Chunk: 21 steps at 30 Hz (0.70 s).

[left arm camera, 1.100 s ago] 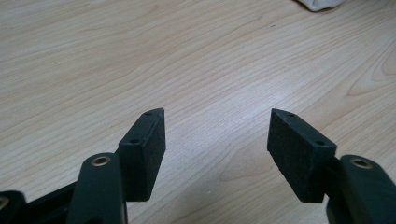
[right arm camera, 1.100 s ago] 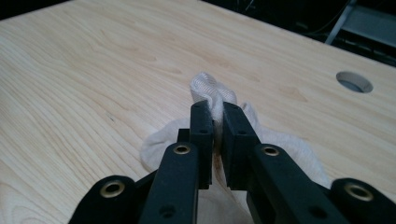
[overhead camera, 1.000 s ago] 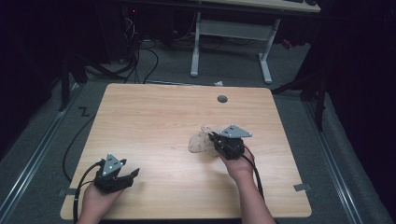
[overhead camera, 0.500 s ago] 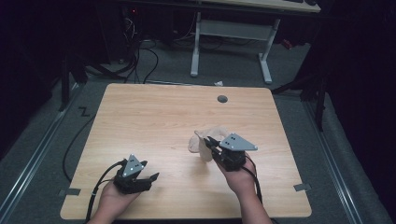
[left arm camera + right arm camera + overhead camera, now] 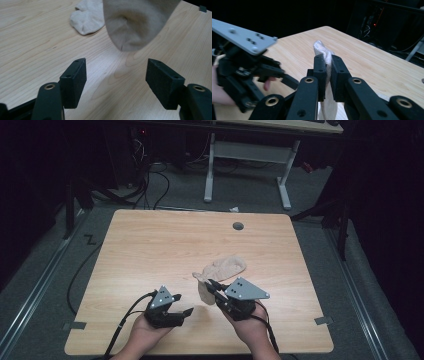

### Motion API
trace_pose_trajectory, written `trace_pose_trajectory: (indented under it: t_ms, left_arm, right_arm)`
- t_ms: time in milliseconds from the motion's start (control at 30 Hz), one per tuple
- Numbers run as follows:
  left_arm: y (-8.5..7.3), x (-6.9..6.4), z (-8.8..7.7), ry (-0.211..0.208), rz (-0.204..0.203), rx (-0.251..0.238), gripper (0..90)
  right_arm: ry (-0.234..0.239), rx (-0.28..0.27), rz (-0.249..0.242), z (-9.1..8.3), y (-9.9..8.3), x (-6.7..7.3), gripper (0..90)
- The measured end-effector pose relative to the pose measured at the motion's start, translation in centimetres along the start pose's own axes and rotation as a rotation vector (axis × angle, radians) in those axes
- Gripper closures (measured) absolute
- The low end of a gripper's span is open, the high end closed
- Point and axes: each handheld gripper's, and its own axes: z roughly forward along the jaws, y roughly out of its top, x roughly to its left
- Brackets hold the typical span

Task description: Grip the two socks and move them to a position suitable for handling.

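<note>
1. Right claw (image 5: 325, 75) is pinching the sock (image 5: 220, 270) by one edge, near-centre of the table (image 5: 150, 245); the far end lies on the wood.
2. Left claw (image 5: 115, 82) is spread, its jaws having just been opening, with nothing between them.
3. We judge the sock light, limp and prone to sag; the left should take the hanging end (image 5: 135, 25).
4. Both hands come in from the near edge, claws angled toward each other.

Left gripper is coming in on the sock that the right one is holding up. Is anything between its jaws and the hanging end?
Nothing visible. In the left gripper view the left gripper stands open over bare table, with the hanging end of the beige sock just ahead. The right gripper is shut on the sock's upper edge.
</note>
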Motion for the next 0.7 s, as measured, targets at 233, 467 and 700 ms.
trace_pose_trajectory:
  t_ms: [233, 467, 700]
  left_arm:
    - [0.3, -0.1, 2.1, -0.004, 0.01, 0.033, 33.2]
    - [0.7, -0.2, 3.1, -0.089, -0.032, 0.028, 37.7]
    - [1.0, -0.5, 3.6, -0.162, -0.04, 0.03, 45.6]
  right_arm:
    - [0.021, -0.005, -0.004, -0.4, 0.1, 1.0, 84.0]
    - [0.023, -0.016, -0.005, -1.0, 0.1, 1.6, 84.0]
    - [0.018, -0.001, -0.002, -1.1, -0.2, 1.7, 84.0]
